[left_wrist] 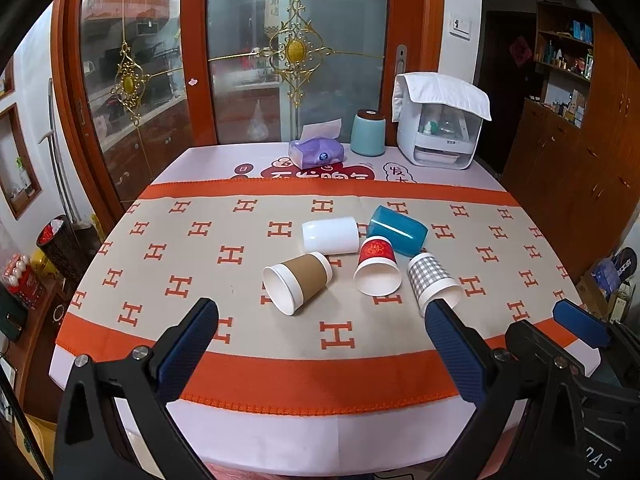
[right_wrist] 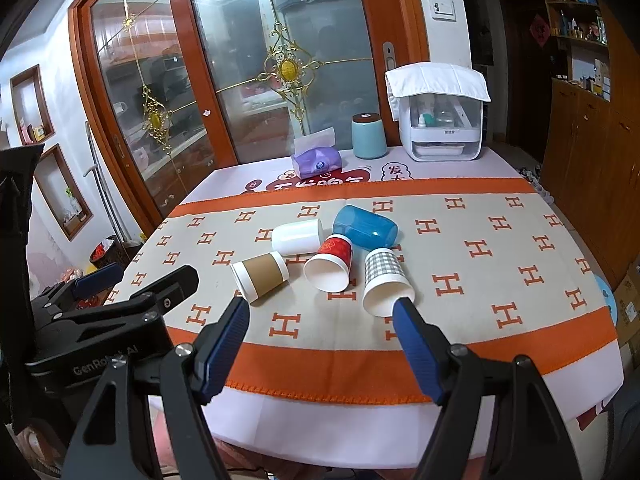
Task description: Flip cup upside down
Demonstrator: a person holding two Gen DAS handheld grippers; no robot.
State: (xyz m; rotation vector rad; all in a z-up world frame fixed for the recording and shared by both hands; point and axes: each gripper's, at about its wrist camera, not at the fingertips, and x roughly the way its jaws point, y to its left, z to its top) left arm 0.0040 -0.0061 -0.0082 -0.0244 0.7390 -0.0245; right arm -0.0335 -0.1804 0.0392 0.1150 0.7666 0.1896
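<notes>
Five cups lie on their sides, clustered at the middle of your table: brown-sleeved paper cup [left_wrist: 297, 283] [right_wrist: 260, 282], mouth toward you; red paper cup [left_wrist: 377, 270] [right_wrist: 330, 266] carrying a gold emblem too small to read; grey-checked paper cup [left_wrist: 434, 284] [right_wrist: 386, 288]; white cup [left_wrist: 330, 235] [right_wrist: 298, 236]; blue translucent cup [left_wrist: 398, 230] [right_wrist: 365, 227] behind, touching the red one. Your left gripper [left_wrist: 322, 322] and right gripper [right_wrist: 322, 318] both hang near the table's front edge with fingers spread wide, holding nothing. In each wrist view one fingertip covers part of the checked cup's rim. The orange-bordered runner [left_wrist: 192, 264] [right_wrist: 500, 248] repeats a letter "H". Beyond it, red Chinese characters on the pale tablecloth [left_wrist: 208, 162] [right_wrist: 240, 178] are cut off by the runner. At the back: purple tissue pack [left_wrist: 316, 152] [right_wrist: 316, 162], teal canister [left_wrist: 368, 134] [right_wrist: 369, 137], white cloth-draped appliance [left_wrist: 440, 128] [right_wrist: 440, 120]. "GenRobot AI" shows on the left gripper's body.
</notes>
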